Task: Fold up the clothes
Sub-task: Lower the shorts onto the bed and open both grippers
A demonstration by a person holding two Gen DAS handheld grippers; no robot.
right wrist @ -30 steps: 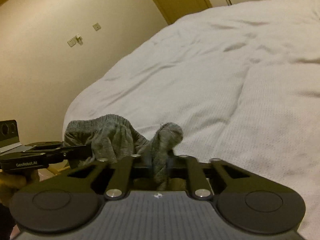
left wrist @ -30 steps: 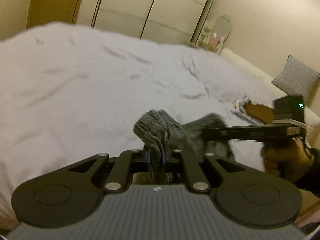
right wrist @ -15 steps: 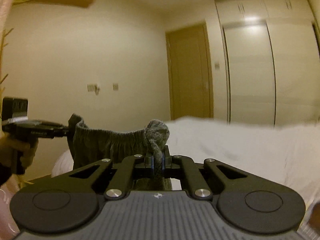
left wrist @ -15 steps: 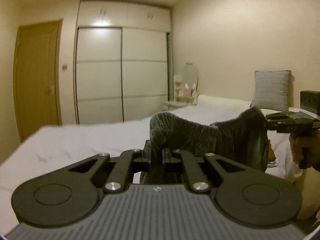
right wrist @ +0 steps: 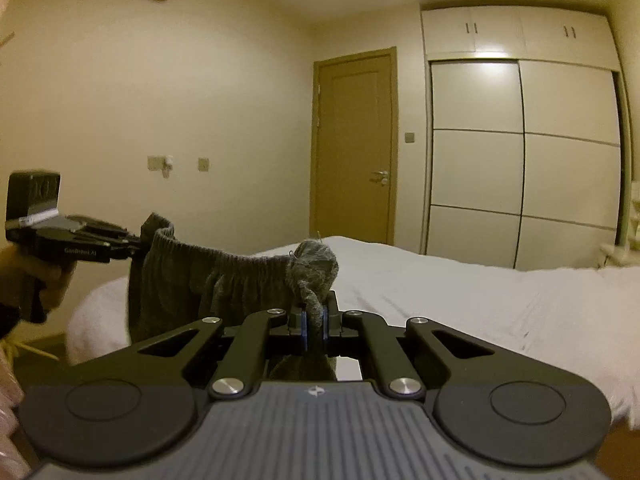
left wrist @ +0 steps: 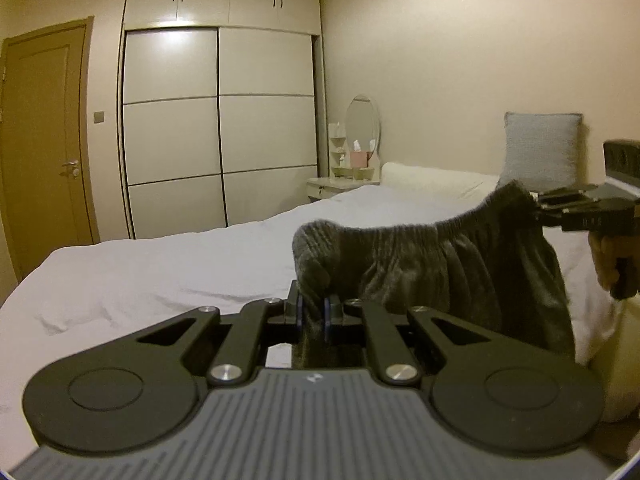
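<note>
Grey knitted fabric, a garment (left wrist: 440, 264) with an elastic gathered waistband, hangs in the air above the near edge of the bed (left wrist: 160, 272), stretched by that waistband between the two hand-held grippers.

Left gripper (left wrist: 313, 312): jaws pressed together on one end of the waistband. A bunched knob of fabric rises above the pads; the cloth passes down between them. In the right wrist view this same gripper (right wrist: 136, 242) appears at 9 o'clock, carried by a hand (right wrist: 44, 280), with the waistband corner pinched at its tip.

Right gripper (right wrist: 314, 322): jaws pinching the opposite end of the waistband, with a twisted wad of fabric standing above the pads. In the left wrist view it (left wrist: 538, 208) enters at 3 o'clock, held by a hand (left wrist: 608, 264) at the frame edge.

Garment position: the waistband runs nearly level and slightly slack from one gripper to the other. The body of the garment drops in loose folds below it, clear of the white bedcover.

Surroundings: a white sliding wardrobe (left wrist: 220, 128) stands at 12 o'clock beyond the bed in the left wrist view. A brown door (right wrist: 354, 144) is beside it. A grey cushion (left wrist: 542, 146) leans on the wall at 2 o'clock. An oval mirror (left wrist: 362, 120) stands on a small dressing table near the head of the bed.
</note>
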